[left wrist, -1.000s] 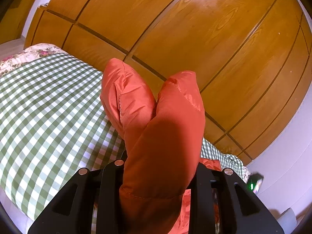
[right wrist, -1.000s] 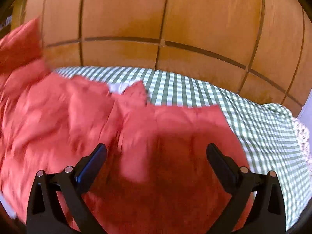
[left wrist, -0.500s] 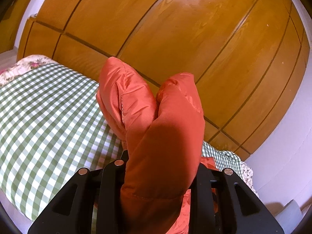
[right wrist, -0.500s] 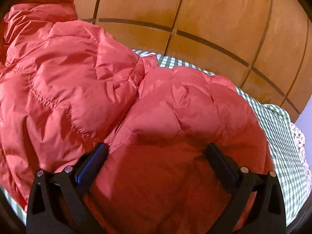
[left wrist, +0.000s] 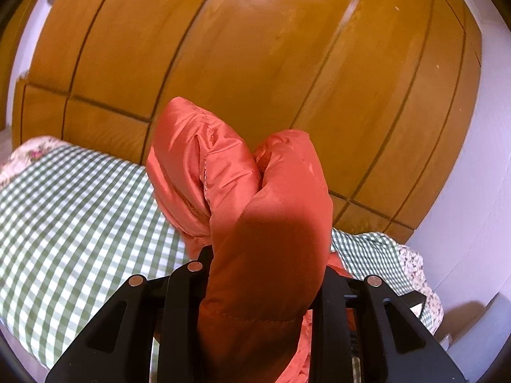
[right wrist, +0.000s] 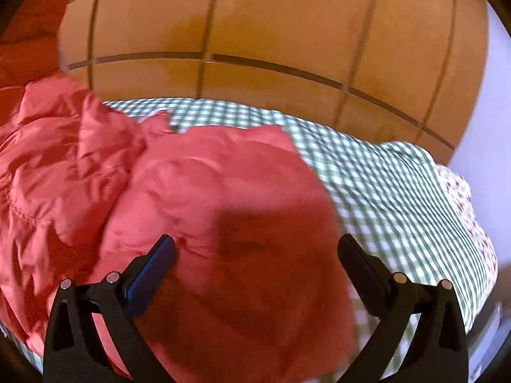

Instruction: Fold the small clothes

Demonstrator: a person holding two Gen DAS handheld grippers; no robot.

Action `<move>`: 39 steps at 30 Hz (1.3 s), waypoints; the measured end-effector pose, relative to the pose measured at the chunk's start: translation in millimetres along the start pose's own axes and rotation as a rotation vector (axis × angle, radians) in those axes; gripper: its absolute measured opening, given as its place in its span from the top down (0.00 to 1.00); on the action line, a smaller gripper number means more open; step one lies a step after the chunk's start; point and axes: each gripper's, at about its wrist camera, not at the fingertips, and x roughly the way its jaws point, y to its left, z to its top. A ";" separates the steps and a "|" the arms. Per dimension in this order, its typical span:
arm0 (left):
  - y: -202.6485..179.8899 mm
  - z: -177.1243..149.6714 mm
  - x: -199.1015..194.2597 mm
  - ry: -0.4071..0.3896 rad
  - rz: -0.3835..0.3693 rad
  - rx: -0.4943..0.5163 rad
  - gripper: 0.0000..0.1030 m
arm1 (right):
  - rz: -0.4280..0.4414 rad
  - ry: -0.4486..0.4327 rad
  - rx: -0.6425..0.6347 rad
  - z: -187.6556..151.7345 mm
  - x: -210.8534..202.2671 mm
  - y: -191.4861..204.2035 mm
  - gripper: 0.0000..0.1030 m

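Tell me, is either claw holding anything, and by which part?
The left claw pinches a bunched padded fold of the orange jacket. The right claw is open above it, holding nothing.

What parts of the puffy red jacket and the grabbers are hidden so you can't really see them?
- Left gripper fingertips: left wrist view, buried in bunched red jacket.
- Jacket's whole shape, sleeves, collar: right wrist view, blurred and cut off at the left edge.
- Whether the open right gripper touches the jacket: blur hides it.
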 end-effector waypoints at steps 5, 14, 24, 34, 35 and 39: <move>-34.5 -3.6 7.8 -0.006 0.010 0.069 0.74 | -0.021 0.012 0.099 -11.8 -6.3 -39.4 0.02; -112.5 -24.6 46.6 0.062 0.026 0.250 0.73 | 0.076 0.081 0.216 -28.0 2.5 -60.1 0.02; -176.1 -69.7 108.3 0.170 -0.010 0.375 0.72 | 0.145 0.087 0.280 -31.3 -0.3 -78.5 0.02; -210.2 -137.2 142.3 0.164 -0.066 0.596 0.62 | 0.169 0.035 0.492 -32.7 -16.7 -139.0 0.02; -211.6 -141.3 143.3 0.161 -0.069 0.613 0.59 | 0.182 0.025 0.505 -29.8 -19.7 -144.5 0.02; -215.4 -156.5 146.2 0.147 -0.083 0.686 0.52 | 0.284 -0.047 0.524 1.9 -40.1 -161.8 0.02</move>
